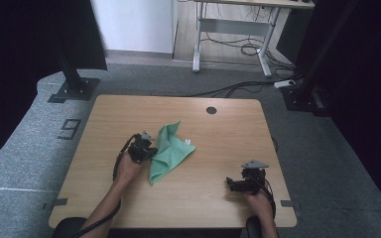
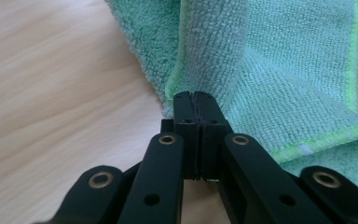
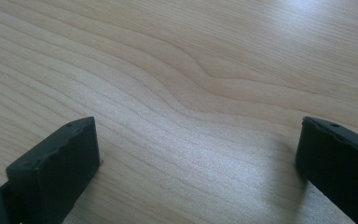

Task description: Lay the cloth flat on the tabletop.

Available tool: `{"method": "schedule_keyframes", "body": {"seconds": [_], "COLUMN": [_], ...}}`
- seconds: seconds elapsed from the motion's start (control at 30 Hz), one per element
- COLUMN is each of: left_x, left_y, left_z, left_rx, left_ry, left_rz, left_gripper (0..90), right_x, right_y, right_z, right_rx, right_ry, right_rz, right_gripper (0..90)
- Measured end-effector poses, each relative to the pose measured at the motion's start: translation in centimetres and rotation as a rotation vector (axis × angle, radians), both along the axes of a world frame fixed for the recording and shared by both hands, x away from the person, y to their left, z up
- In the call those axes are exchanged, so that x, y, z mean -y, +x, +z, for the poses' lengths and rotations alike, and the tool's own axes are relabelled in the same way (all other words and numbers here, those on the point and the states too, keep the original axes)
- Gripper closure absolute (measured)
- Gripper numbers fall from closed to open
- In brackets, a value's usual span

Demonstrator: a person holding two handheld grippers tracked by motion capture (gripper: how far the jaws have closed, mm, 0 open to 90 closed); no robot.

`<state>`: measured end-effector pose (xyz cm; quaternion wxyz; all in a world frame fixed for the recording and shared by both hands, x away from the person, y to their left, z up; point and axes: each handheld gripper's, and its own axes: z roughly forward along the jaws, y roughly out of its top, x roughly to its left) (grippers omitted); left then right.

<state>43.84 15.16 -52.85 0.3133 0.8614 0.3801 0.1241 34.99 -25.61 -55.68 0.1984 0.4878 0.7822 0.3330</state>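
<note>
Table: a light wooden table with rounded corners [image 1: 218, 198] stood on grey carpet, and you reached onto it from its near edge with a tool in each hand

Cloth: a green microfibre cloth with a brighter green stitched hem [image 1: 171, 148] lay crumpled a little left of the table's middle, one corner pointing away from you and a narrow tail trailing back toward you; a small white tag [image 1: 189, 142] showed at its right edge

Your left tool: your black two-jaw left gripper [image 1: 151, 151] sat at the cloth's left edge, touching it; in the left gripper view the left gripper [image 2: 197, 105] had its jaws pressed together, clenched on a raised fold of the cloth [image 2: 261, 70] at the hem, and the fold stood up from the tips while the rest of the cloth spread flat on the wood behind and to the right

Your right tool: your black two-jaw right gripper [image 1: 229, 184] rested low over bare wood near the table's front right, well apart from the cloth, its jaws pointing left; in the right gripper view the right gripper [image 3: 198, 144] had its jaws spread wide, released, with bare wood grain between them

Beyond the table: a small dark round hole [image 1: 211, 110] marked the far edge of the tabletop, and cables [image 1: 243, 49] lay on the floor under a white-legged desk at the back
</note>
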Motion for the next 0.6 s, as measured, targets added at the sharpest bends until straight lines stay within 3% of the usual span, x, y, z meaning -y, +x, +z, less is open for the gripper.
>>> {"method": "schedule_keyframes", "body": {"seconds": [0.27,0.6], "left_x": [2.9,4.6], "left_y": [-1.9,-3.0], "left_z": [-0.1,-0.1], "left_rx": [-0.003,-0.014], "left_ry": [-0.018,-0.025], "left_rz": [-0.083,-0.134], "left_gripper": [88.5,88.2], "right_x": [-0.4,-2.0], "right_y": [0.2,1.4], "right_z": [0.3,1.5], "right_rx": [-0.015,0.009], "right_ry": [0.045,0.084], "right_rz": [0.027,0.051], "right_gripper": [0.7,0.7]}}
